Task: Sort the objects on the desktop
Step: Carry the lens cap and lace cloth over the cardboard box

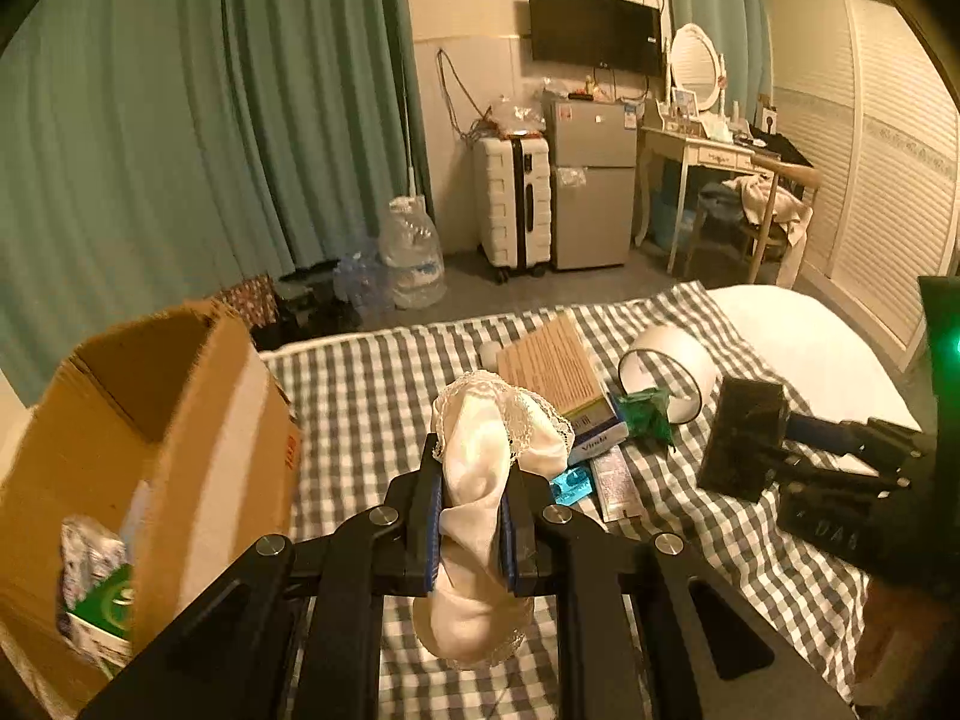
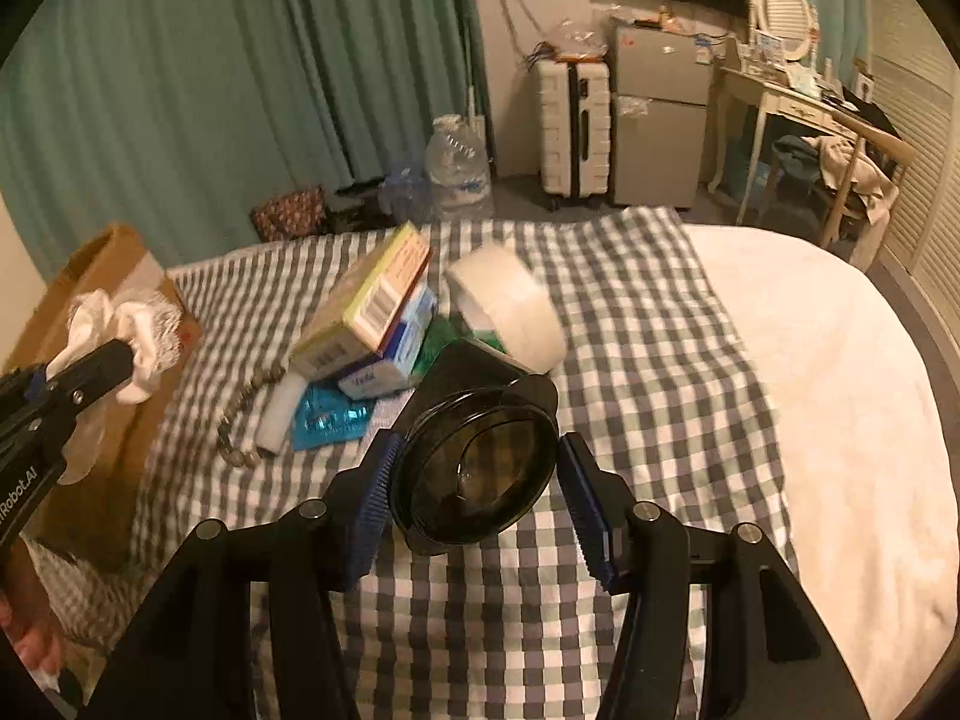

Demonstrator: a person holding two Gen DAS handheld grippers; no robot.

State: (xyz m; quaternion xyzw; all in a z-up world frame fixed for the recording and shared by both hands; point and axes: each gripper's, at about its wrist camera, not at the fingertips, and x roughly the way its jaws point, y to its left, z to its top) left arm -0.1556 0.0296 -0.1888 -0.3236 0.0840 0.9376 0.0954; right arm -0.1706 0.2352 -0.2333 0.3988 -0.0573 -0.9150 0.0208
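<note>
My left gripper [image 1: 473,480] is shut on a white lace-trimmed cloth [image 1: 492,420], which hangs lifted above the checked cover, just right of an open cardboard box [image 1: 180,420]. The right wrist view shows the same cloth [image 2: 138,312] in front of the box [image 2: 120,252]. My right gripper [image 2: 474,450] is closed around a dark round container [image 2: 480,468], open end facing the camera, raised off the bed. From the left wrist view that container [image 1: 744,432] is a black block at the right gripper's tips.
A pile lies mid-bed on the checked cover [image 2: 630,330]: stacked cartons [image 2: 366,306], a white roll [image 2: 510,306], a green wrapper [image 2: 444,336], a teal packet [image 2: 330,417] and a bead string [image 2: 240,420]. The box holds some packets [image 1: 102,576]. A white quilt [image 2: 810,390] lies to the right.
</note>
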